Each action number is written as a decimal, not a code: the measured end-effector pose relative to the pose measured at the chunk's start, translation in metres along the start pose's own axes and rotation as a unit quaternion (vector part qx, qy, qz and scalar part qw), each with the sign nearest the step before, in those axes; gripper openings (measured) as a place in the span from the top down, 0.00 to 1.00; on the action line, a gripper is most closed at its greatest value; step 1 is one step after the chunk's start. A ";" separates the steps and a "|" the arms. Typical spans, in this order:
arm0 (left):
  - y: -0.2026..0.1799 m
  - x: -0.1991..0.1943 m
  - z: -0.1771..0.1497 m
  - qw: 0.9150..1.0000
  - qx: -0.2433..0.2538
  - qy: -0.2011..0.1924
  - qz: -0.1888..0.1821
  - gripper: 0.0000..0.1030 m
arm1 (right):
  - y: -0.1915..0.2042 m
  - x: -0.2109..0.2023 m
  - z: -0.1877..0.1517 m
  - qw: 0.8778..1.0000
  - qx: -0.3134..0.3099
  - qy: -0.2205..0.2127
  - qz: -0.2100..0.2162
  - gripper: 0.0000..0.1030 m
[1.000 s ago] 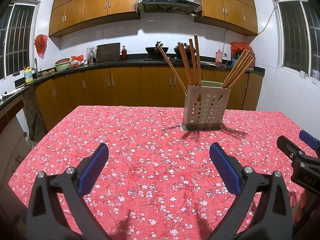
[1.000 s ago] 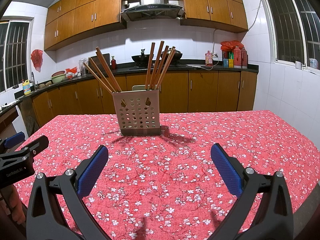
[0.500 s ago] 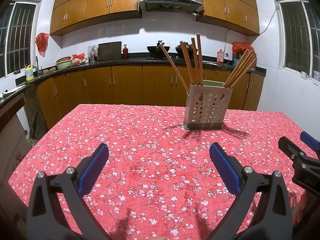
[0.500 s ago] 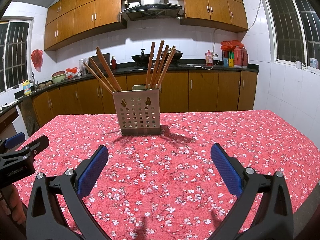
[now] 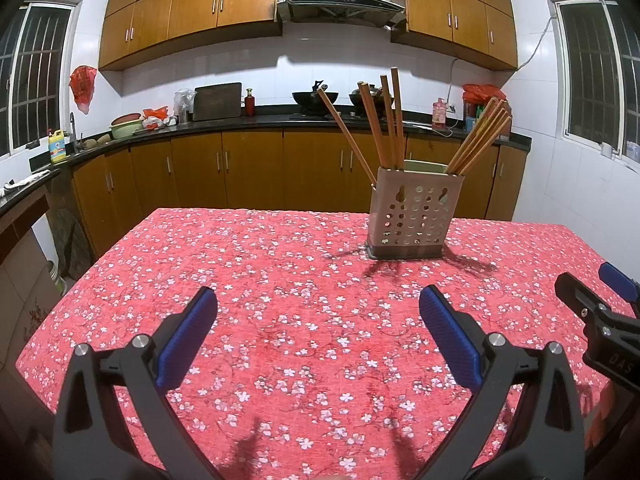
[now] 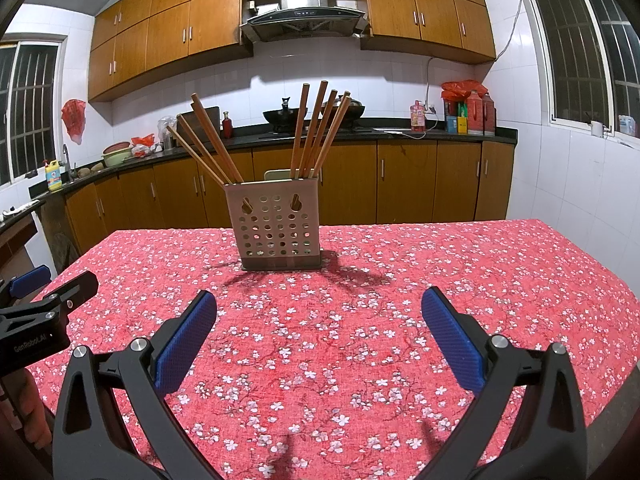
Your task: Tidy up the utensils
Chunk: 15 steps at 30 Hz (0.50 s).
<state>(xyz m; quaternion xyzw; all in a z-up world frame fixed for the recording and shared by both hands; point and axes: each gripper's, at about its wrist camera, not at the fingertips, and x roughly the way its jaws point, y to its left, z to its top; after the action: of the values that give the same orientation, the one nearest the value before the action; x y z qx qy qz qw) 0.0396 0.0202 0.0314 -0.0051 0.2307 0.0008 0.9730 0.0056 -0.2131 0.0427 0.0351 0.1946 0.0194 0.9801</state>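
So, left wrist view: left gripper [image 5: 318, 322] wide open, empty; beige perforated plastic utensil holder [image 5: 412, 216] ahead and right of it, brown wooden chopsticks [image 5: 390, 120] fanning upward.

Right wrist view: right gripper [image 6: 319, 322] wide, empty; holder ahead, slightly left. Neither gripper looks clearly nearer.

A kitchen with white tiled walls [image 5: 256, 76] and brown wooden cabinets [image 6: 404, 180] above and below a dark counter [image 5: 240, 122]. A steel hood [image 6: 304, 8] hangs at the middle, and 2 barred windows [image 6: 576, 44] flank the room. A red flowered tablecloth [image 5: 280, 280] covers the table.
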 end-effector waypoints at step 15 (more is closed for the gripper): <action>0.000 0.000 0.000 1.000 0.000 0.000 0.000 0.04 | 0.001 0.000 0.000 1.000 0.000 0.000 0.000 0.02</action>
<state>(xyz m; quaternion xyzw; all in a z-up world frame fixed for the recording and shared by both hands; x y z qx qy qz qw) 0.0396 0.0202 0.0316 -0.0050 0.2312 0.0004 0.9729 0.0052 -0.2117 0.0427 0.0351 0.1948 0.0190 0.9800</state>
